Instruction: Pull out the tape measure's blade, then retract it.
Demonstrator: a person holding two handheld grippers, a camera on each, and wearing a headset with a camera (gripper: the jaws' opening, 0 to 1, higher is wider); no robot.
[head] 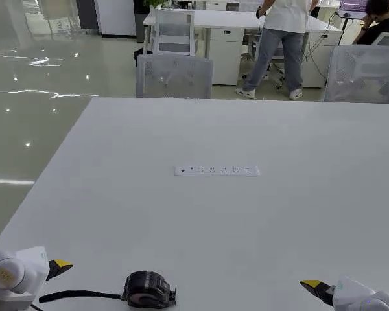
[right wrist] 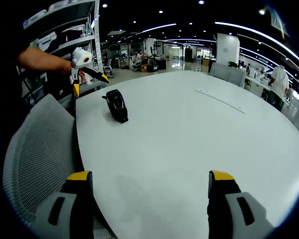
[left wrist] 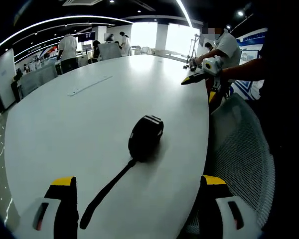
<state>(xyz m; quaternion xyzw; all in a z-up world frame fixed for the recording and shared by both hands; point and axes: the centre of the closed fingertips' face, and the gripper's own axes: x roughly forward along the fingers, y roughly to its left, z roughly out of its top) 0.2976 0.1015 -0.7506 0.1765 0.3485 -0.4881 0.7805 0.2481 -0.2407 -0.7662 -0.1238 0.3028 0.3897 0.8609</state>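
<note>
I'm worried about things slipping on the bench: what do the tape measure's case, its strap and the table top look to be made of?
The tape measure has a black case, likely hard plastic, perhaps with a rubbery skin: dull sheen, moulded edges. Its strap is black, thin and limp, probably woven cord or rubber; the pictures leave that open. The table looks like white, smooth, matte laminate: even tone, no grain.

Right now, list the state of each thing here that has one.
tape measure: blade in, resting on the table, not held
strap: lying loose on the table
left tool: open, empty
right tool: open, empty
power strip: lying flat, nothing plugged in
</note>
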